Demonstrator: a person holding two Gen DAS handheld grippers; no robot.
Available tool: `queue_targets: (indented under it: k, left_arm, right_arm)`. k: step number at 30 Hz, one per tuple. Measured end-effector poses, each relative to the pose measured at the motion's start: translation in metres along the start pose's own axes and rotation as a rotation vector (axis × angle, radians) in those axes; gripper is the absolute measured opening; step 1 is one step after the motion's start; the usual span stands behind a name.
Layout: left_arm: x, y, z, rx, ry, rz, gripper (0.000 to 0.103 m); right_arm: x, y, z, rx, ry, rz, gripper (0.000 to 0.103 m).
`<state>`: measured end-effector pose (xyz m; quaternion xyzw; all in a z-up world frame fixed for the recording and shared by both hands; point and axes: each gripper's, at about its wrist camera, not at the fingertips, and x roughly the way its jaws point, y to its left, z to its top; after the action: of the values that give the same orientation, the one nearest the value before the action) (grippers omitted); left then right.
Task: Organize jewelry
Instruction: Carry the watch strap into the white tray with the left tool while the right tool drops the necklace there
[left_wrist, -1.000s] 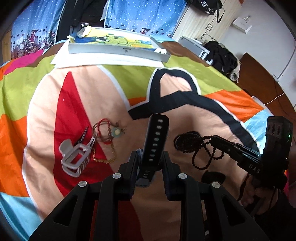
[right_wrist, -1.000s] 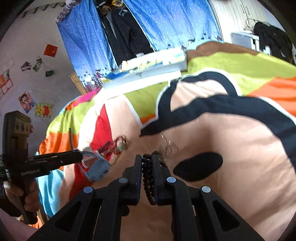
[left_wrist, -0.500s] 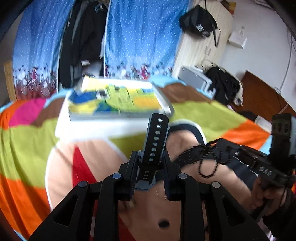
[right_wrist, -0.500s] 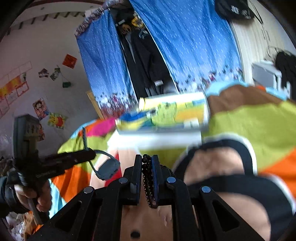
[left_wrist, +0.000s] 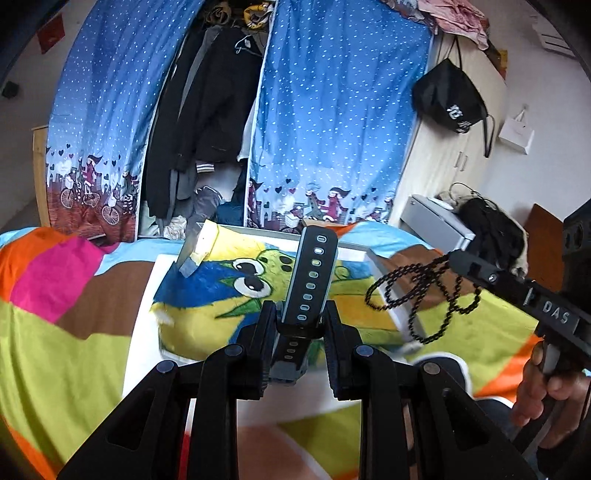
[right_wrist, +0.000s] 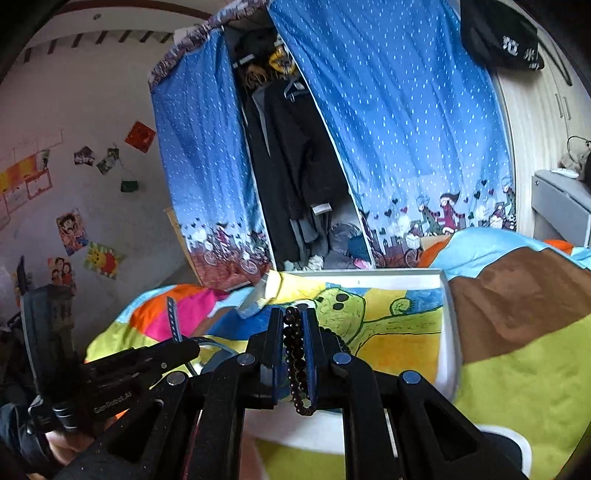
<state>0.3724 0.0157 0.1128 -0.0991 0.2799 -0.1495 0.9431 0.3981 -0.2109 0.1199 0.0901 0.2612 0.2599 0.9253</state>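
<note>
Hovering above the white tray (left_wrist: 384, 291) on the bed, the left hand-held gripper (left_wrist: 300, 325) is clenched on a dark watch strap (left_wrist: 309, 280), which stands nearly upright between the fingers with its row of holes facing the camera, its upper end over the tray's cartoon frog lining (left_wrist: 255, 280). Just right of the tray's right-hand rim, the right hand-held gripper (left_wrist: 458, 260) comes in, and a black bead necklace (left_wrist: 417, 295) dangles from its tip in loose loops, hanging over that rim and the bedspread (left_wrist: 74, 332) beside it. From the right wrist view the same hand-held gripper (right_wrist: 294, 332) is clamped tight on the bead strand (right_wrist: 297, 354), which runs down between the fingers, the tray (right_wrist: 448, 332) lying straight ahead. A person's hand (left_wrist: 546, 391) grips the right handle, well to the right of the tray.
</note>
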Motion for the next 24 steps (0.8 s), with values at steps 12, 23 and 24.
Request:
queue_targets:
  k: [12,23,24]
  left_arm:
    - [0.079,0.044,-0.021,-0.091,0.068,0.007,0.021]
    - [0.083,0.047,-0.024,-0.094,0.128,-0.013,0.024]
    - [0.081,0.047,-0.023,-0.095,0.131,-0.003,0.028]
  right_arm:
    - [0.071,-0.051,-0.055,0.080,0.155,-0.078,0.011]
    - [0.075,-0.060,-0.073,0.075,0.222,-0.136,0.014]
    - [0.073,-0.060,-0.071,0.073,0.215,-0.141,0.017]
